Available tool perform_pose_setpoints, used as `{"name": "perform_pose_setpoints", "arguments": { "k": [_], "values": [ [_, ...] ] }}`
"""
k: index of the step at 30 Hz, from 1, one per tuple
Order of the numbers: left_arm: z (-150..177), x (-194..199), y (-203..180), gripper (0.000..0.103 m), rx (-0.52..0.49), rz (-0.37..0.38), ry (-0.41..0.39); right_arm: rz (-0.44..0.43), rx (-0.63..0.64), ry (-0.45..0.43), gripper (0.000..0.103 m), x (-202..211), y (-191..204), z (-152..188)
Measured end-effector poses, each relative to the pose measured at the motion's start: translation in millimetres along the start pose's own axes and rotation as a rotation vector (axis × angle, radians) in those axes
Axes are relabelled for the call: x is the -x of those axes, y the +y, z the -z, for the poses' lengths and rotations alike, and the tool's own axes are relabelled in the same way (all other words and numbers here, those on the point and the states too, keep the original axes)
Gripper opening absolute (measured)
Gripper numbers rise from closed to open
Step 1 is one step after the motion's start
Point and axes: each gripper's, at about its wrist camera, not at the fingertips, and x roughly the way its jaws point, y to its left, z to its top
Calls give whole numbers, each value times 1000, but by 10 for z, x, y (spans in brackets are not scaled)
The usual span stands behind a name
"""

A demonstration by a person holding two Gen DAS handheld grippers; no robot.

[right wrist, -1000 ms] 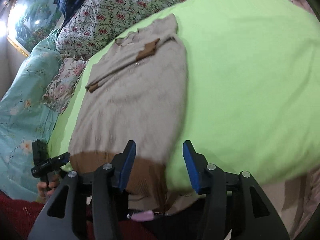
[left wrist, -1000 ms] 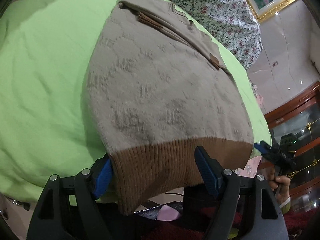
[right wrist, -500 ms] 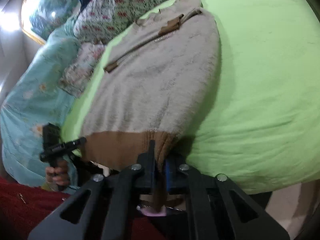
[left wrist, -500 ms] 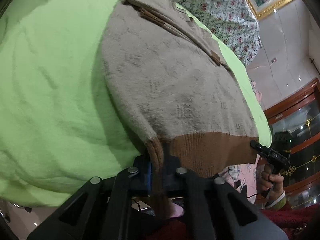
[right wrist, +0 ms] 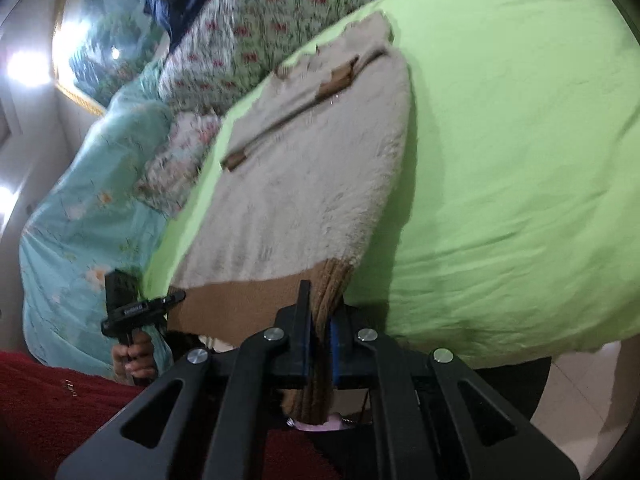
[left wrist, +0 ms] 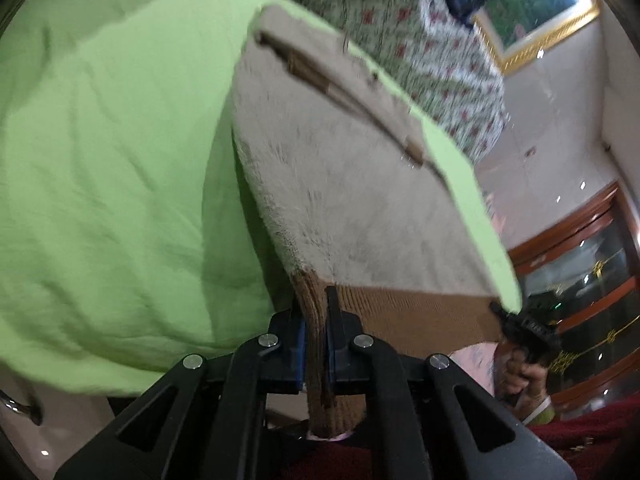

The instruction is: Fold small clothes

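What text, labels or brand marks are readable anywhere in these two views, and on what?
None readable.
Left claw: small light marking on its side in the right wrist view, too blurred to read.
Right claw: faint marking on its body in the left wrist view, also illegible.
Sweater: brown tabs and hem show no lettering.
Framed picture: scenery only, no words visible.

One beige sweater [left wrist: 344,184], two tongs [left wrist: 316,336] [right wrist: 320,332], one green sheet [left wrist: 120,160].

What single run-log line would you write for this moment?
step: lift hem | left gripper: shut on sweater hem corner | right gripper: shut on opposite hem corner | surface: green sheet
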Motion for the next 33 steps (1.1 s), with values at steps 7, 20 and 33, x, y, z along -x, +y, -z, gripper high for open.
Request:
{"name": "perform_pose_setpoints", "arguments": {
  "k": [7, 20, 33],
  "values": [
    [-290, 248, -223, 6, -44, 50, -86, -80, 8, -38, 8, 49, 161, -203],
    [-2043, 135, -714, 6, -120, 62, -316, -98, 120, -243, 8, -284, 553, -2016],
    [-3563, -1369, -156, 6, -52, -65, -233, 61, 21, -150, 8, -1627, -57, -3425]
  ]
}}
